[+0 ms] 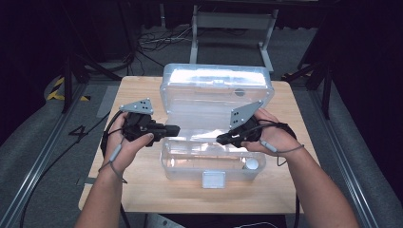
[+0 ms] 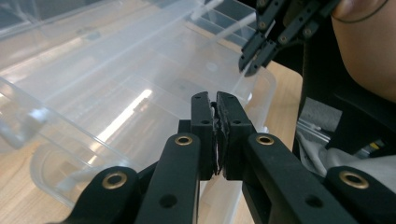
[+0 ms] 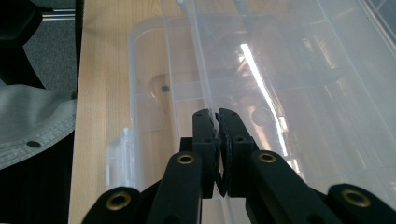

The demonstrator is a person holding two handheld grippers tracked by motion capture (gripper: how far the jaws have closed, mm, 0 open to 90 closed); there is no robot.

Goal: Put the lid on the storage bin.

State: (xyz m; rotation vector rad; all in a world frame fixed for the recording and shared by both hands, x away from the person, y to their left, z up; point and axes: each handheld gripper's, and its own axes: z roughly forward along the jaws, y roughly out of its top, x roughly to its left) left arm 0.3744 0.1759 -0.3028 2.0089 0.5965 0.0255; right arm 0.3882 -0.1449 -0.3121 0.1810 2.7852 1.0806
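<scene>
— Holding my left claw (image 1: 174, 129) pressed shut with nothing between its jaws, I have it at the left rim of the clear plastic organiser box (image 1: 209, 167), which sits in the middle of the desk (image 1: 138, 190) with its lid (image 1: 216, 88) standing open behind it.

— And in the left gripper view?

— There my two black jaws meet flat against each other, pointing across the empty compartments, and the other claw's tips sit farther off, at what looks like a thin clear divider strip (image 2: 224, 31).

— So what is in hand, do you think?

— I judge I am working that divider inside the tray. Moving rightwards: the clasp tab (image 1: 213, 179) at the front edge hangs undone, and a small white round piece (image 1: 252, 164) lies in the front right corner compartment.

— And your right claw?

— My right claw (image 1: 222, 138) is also closed tight; from above it points in over the tray's middle. In the right gripper view its jaws are together just at the near end of a clear partition (image 3: 198, 65); whether they pinch its edge or only touch it, I cannot tell.

— How do you do this well?

— Keep the left claw steadying the box by the rim, so it does not slide on the smooth wood. Move the right one slowly and straight along the slot, since thin clear plastic flexes and can jump out. Watch the glare; the edges are hard to see.
</scene>
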